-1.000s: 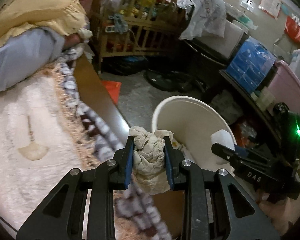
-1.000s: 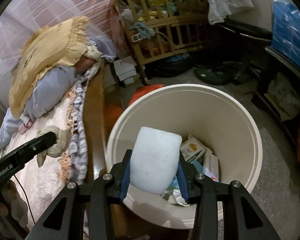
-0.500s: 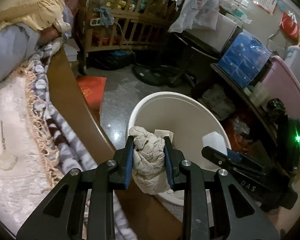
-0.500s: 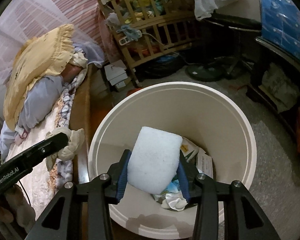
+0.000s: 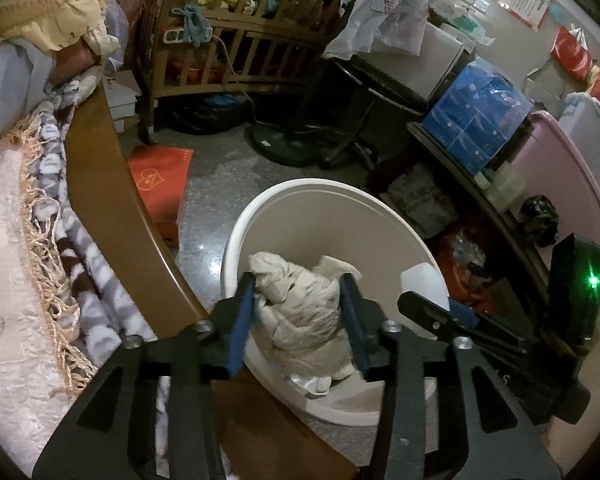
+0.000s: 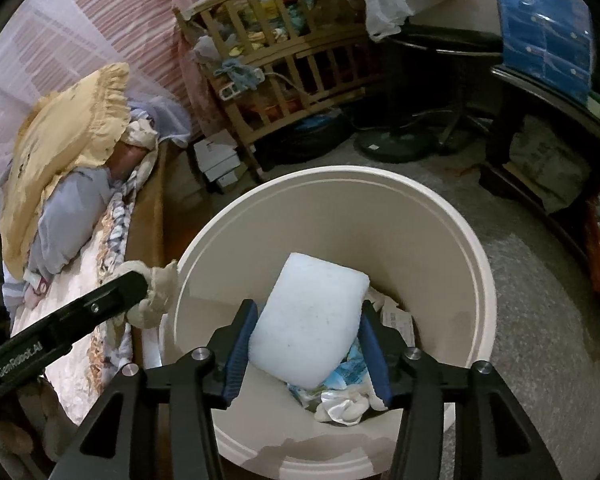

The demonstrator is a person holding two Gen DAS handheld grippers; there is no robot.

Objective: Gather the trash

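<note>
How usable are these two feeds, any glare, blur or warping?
Left wrist: dim room, small glare spots on the floor, crumpled wad sharp, crib bowed by fisheye. Right wrist: white foam block bright but unclipped, bin rim sharp, black corners.

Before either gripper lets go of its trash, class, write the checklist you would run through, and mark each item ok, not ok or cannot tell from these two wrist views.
1. Right gripper has the white foam block between its fingers: ok.
2. Foam block is over the bin opening: ok.
3. Left gripper has the crumpled beige wad between its fingers: ok.
4. Wad is fully inside the bin rim: cannot tell; in the right wrist view it sits at the rim's edge.
5. Bin has room above the wrappers at its bottom: ok.
6. The two grippers are apart from each other: ok.
</note>
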